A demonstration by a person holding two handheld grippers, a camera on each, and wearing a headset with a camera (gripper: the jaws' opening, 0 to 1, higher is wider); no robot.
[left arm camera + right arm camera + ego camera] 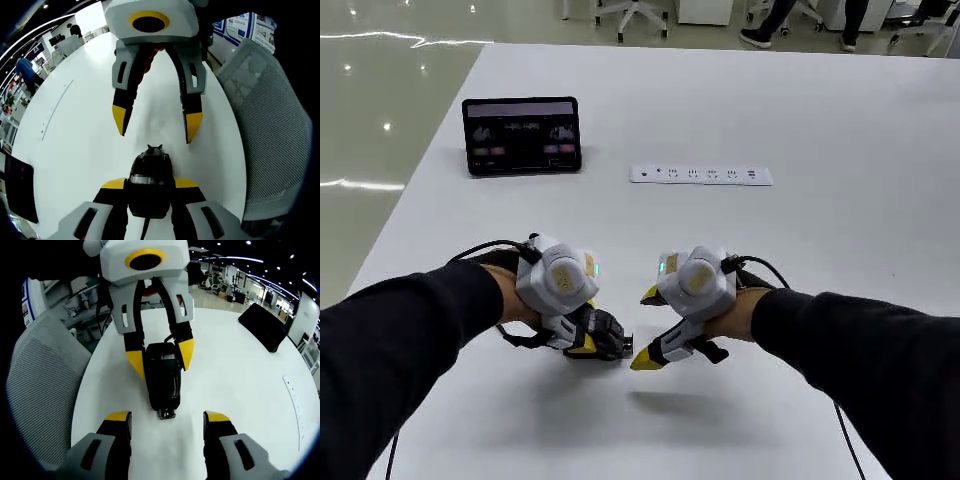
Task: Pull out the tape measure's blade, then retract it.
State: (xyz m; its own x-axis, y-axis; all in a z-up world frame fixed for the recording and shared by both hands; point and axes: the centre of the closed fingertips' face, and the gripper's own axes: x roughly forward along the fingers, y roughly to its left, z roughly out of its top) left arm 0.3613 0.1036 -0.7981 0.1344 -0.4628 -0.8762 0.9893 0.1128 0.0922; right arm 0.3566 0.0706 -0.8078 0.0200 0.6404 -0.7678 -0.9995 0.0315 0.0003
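My left gripper (595, 340) is shut on a black tape measure (607, 331) just above the white table (770, 120). In the left gripper view the case (150, 182) sits between my yellow-tipped jaws, its blade hook (154, 148) pointing forward. My right gripper (648, 328) faces it from the right and is open, jaws spread wide. In the right gripper view the tape measure (162, 377) lies ahead, clamped by the left gripper's fingers (186, 352), and the blade hook (166, 414) sits level with my own open fingertips, untouched.
A dark tablet (522, 135) stands at the back left and a white power strip (700, 175) lies behind the grippers. A grey mesh chair (270, 125) is beside the table's near edge. Cables trail from both grippers.
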